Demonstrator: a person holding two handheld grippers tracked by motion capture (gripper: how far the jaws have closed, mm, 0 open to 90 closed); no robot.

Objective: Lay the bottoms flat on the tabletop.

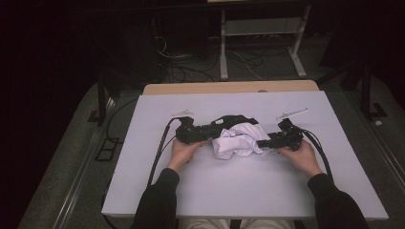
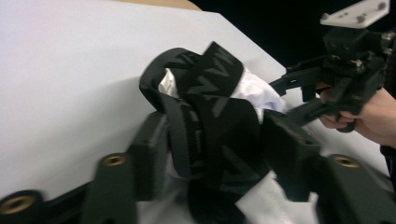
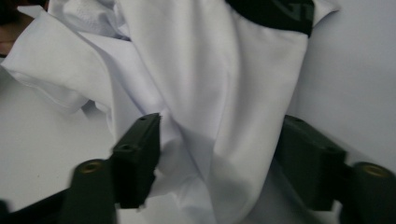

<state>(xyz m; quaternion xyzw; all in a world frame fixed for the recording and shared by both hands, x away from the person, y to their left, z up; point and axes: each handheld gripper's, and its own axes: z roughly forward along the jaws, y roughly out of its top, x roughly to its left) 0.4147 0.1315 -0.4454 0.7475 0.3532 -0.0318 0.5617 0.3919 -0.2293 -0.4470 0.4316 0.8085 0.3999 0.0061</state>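
Note:
A crumpled white garment [image 1: 239,139] with a black patterned waistband [image 1: 234,119] lies mid-table on the white surface [image 1: 215,191]. My left gripper [image 1: 217,127] comes in from the left. In the left gripper view its jaws [image 2: 219,158] stand on either side of the bunched waistband [image 2: 210,88], partly closed, and I cannot see them squeezing it. My right gripper [image 1: 261,143] reaches in from the right, also seen from the left gripper view [image 2: 280,98]. In the right gripper view its jaws [image 3: 219,158] straddle a fold of white cloth [image 3: 205,93] with slack around it.
Black cables [image 1: 160,148] trail from both grippers toward the table's sides. A wooden tabletop edge [image 1: 229,87] shows behind the white surface. A metal frame [image 1: 260,28] and loose cables stand on the dark floor beyond.

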